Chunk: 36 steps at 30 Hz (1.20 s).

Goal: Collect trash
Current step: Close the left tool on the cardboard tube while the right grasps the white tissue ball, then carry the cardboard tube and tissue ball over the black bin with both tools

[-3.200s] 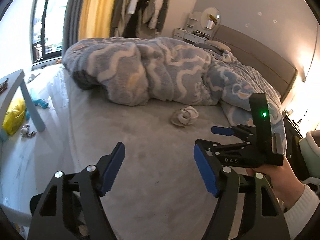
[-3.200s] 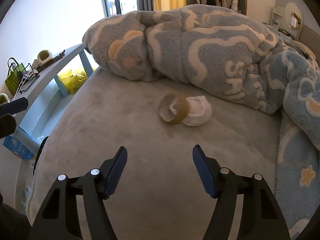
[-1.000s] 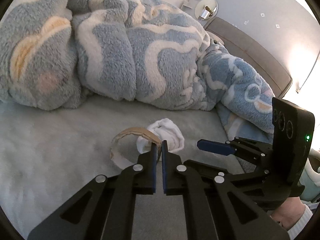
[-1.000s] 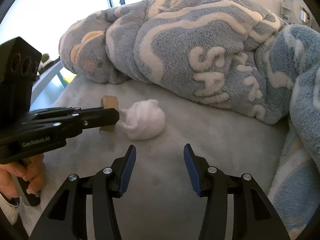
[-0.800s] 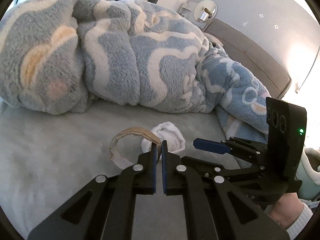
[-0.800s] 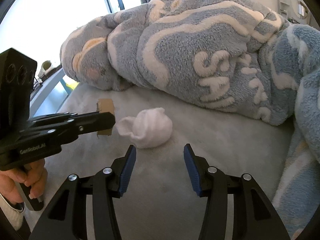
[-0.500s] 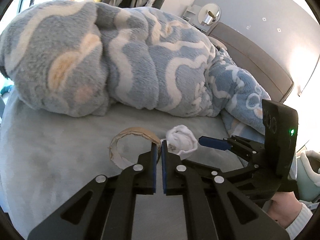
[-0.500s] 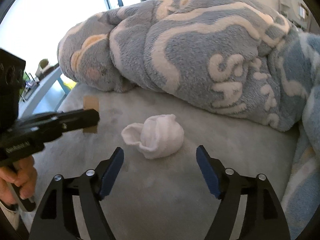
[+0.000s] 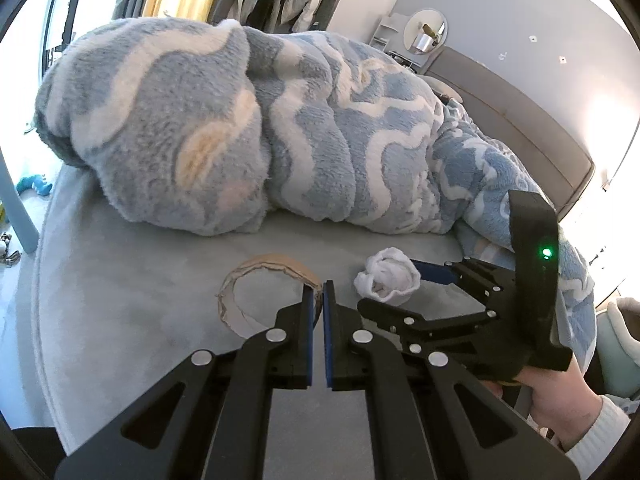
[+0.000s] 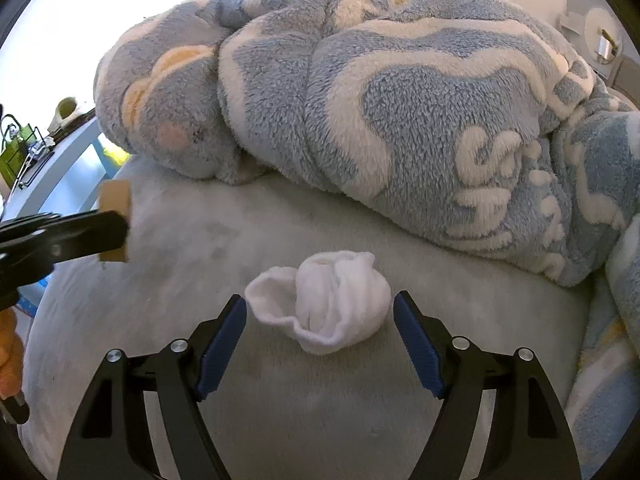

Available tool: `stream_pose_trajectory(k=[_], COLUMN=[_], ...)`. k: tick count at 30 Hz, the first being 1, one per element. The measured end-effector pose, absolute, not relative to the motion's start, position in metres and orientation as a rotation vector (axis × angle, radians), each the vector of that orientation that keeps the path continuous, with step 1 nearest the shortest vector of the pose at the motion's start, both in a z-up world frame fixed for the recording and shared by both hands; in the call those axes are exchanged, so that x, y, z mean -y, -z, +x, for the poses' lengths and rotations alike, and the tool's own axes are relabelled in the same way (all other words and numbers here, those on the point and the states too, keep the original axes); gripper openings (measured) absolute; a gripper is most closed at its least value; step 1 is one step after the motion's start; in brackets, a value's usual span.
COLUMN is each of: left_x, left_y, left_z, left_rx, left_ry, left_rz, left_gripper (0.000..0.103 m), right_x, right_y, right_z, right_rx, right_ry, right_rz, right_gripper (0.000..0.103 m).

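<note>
**Trash pickup on the bed: one ring grabbed, one sock-ball lined up**

Trash here looks like two bits. Going left to right: the left gripper [image 9: 316, 298] is pinched together on the wall of a torn cardboard ring [image 9: 256, 268], probably an empty tape core. In the right wrist view the cardboard looks lifted clear of the grey bed [image 10: 280, 400], though I can't be totally sure it isn't brushing the sheet.

Next over, a balled-up white sock [image 10: 328, 300] sits on the bed just in front of the fluffy blue blanket [image 10: 400, 100]. The right gripper [image 10: 320, 332] has its jaws spread wide on either side of the sock, neither pad touching it yet.

How I'd do this bit well, just my take: push the right gripper in a touch further so the pads bracket the fat middle of the ball, not the loose cuff flopping out on the left. Catch only the cuff and the thing will probably unroll and dangle. Go low enough to get under the bulge, but don't dig in, or you'll pinch the sheet too. Squeeze slowly; it's soft and will squash.

Count: one cardboard ring, one sock ball, one blanket, two grippers.
</note>
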<state>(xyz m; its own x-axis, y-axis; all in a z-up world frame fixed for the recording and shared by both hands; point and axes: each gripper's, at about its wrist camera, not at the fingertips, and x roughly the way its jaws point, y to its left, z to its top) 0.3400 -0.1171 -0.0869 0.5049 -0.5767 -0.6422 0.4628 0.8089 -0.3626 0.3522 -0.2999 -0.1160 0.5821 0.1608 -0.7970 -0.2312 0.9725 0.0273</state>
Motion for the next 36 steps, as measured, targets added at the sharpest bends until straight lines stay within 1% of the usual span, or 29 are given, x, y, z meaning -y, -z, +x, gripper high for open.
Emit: stream_pose_trajectory(k=[2,3,4,6,17,28,36], left_x=[0.112,0.11,0.109,0.108,0.086,0.061,0.031], left_y=[0.086,0.085,0.084,0.082,0.075,0.06,0.052], left_z=[0.338,0.338,0.337,0.335,0.313,0.27,0.24], left_rx=[-0.83,-0.83,-0.83,-0.827,-0.835,-0.822,-0.817], left_ry=[0.629,0.627,0.626,0.623,0.592,0.554,0.503], left_rz=[-0.142,-0.137,-0.133,-0.12,-0.1,-0.064,-0.087], left_gripper=[0.005,0.005,0.005,0.005,0.005,0.005,0.005], right_x=[0.292,0.293,0.293,0.29,0.272,0.243,0.224], right_y=[0.119,0.121,0.121,0.12,0.103,0.079,0.07], right_z=[0.36,0.362,0.363,0.369,0.366,0.327,0.286], right_rx=[-0.935,-0.939,-0.937,-0.933,-0.883,-0.837,-0.813], right_ry=[-0.212,-0.192,-0.182,-0.168,-0.162,-0.209,-0.256], right_rz=[-0.094,-0.102,-0.1,-0.078,-0.037,0.007,0.024], right_gripper=[0.066,0.058,0.054,0.049,0.048,0.048,0.048])
